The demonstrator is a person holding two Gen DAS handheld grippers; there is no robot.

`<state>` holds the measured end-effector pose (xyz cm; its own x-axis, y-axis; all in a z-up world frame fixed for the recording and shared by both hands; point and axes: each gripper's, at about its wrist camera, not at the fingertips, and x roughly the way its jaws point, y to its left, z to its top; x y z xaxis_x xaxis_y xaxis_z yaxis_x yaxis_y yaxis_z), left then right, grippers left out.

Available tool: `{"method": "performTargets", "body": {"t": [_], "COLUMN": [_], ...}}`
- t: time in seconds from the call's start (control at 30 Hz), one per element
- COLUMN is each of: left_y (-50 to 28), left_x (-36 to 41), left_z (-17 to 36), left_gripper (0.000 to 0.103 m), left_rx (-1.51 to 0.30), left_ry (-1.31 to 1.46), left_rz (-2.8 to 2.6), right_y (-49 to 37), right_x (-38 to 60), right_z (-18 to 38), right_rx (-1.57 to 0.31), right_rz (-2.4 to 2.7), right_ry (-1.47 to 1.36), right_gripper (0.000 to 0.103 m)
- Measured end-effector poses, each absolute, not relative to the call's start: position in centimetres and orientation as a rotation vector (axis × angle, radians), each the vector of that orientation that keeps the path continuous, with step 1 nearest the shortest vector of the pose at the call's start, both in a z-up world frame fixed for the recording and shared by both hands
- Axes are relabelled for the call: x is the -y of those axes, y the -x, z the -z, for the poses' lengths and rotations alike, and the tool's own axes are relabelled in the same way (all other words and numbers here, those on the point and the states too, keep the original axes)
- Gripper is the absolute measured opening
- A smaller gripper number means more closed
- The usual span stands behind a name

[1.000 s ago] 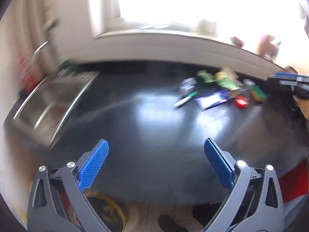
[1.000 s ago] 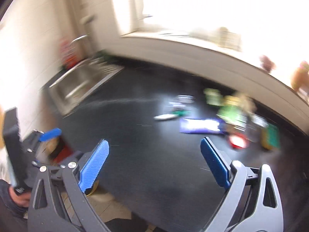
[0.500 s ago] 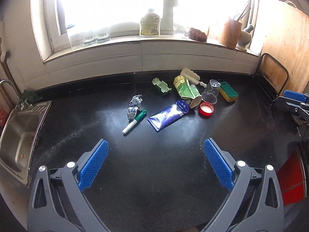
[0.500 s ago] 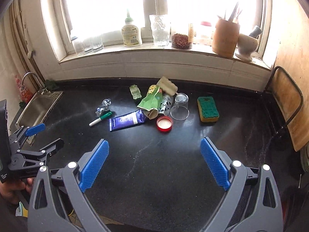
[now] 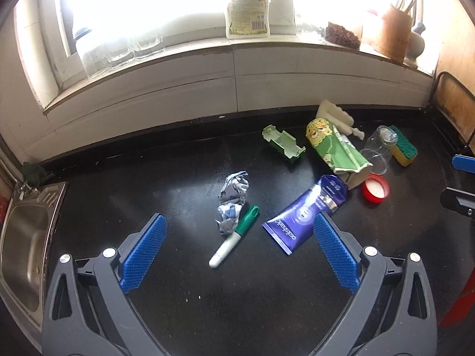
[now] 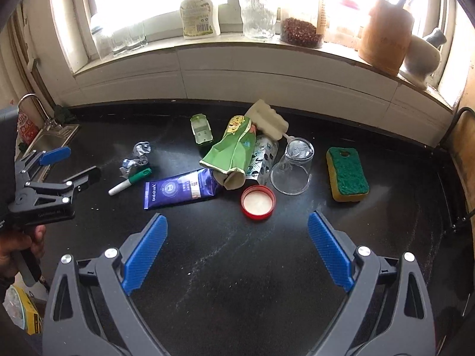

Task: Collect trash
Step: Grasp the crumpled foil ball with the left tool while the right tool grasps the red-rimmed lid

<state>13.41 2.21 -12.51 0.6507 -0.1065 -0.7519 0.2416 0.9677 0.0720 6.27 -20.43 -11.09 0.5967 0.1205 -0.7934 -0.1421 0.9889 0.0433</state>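
Both grippers have pushed in closer to the mess since half a second ago, and the blur from a second back is gone, so the litter now fills more of each view.

Left gripper hovers above the black worktop with its fingers spread wide and nothing between them. It's lined up on the green-capped marker and the two crumpled foil balls touching it, so my guess is that little group goes first. Right gripper is just as wide and empty, pointed at the red lid, which lies open side up just in front of the blue pouch and the green carton.

All the trash sits in one loose cluster mid-worktop, back toward the window sill. Looks like the hands split it: left takes the sink side, right takes the sponge side, which keeps them out of each other's way. The upside-down glass and the sponge probably aren't trash, so the right hand needs to pick around them. I can't see a bin in either view, so no idea where it all ends up. Nothing collected yet.
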Motion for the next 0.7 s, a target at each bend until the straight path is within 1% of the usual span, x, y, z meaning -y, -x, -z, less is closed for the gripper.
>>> {"method": "performTargets", "body": {"t": [0.13, 0.33, 0.5, 0.57, 0.6, 0.63, 0.67, 0.7], "left_y": [-17.9, -22.3, -24.0, -24.3, -24.4, -24.5, -24.7, -24.7], "left_x": [-2.0, -2.1, -2.6, -2.9, -2.9, -3.0, -3.0, -2.8], "left_z": [16.2, 20.4, 22.6, 22.8, 22.8, 22.7, 22.6, 22.5], "left_gripper": [0.096, 0.096, 0.096, 0.093, 0.089, 0.082, 0.077, 0.065], "left_rx": [-0.888, -0.940, -0.979, -0.974, -0.971, -0.972, -0.974, -0.973], "left_ry": [-0.202, -0.221, -0.177, -0.165, -0.161, -0.153, -0.145, -0.149], "left_rz": [0.206, 0.205, 0.195, 0.206, 0.208, 0.216, 0.222, 0.222], "right_y": [-10.0, -13.7, -15.5, -15.7, -15.7, -15.7, -15.6, -15.7], "right_x": [20.4, 20.2, 20.1, 20.1, 20.1, 20.1, 20.0, 20.0], "right_z": [15.3, 20.2, 22.4, 22.7, 22.7, 22.6, 22.4, 22.3], "right_rx": [-0.962, -1.032, -1.068, -1.076, -1.068, -1.064, -1.059, -1.056], "right_rz": [-0.146, -0.136, -0.120, -0.124, -0.123, -0.125, -0.131, -0.130], "right_ry": [0.022, 0.041, 0.052, 0.045, 0.044, 0.046, 0.043, 0.043], "right_gripper": [0.092, 0.092, 0.086, 0.079, 0.076, 0.069, 0.058, 0.052]}}
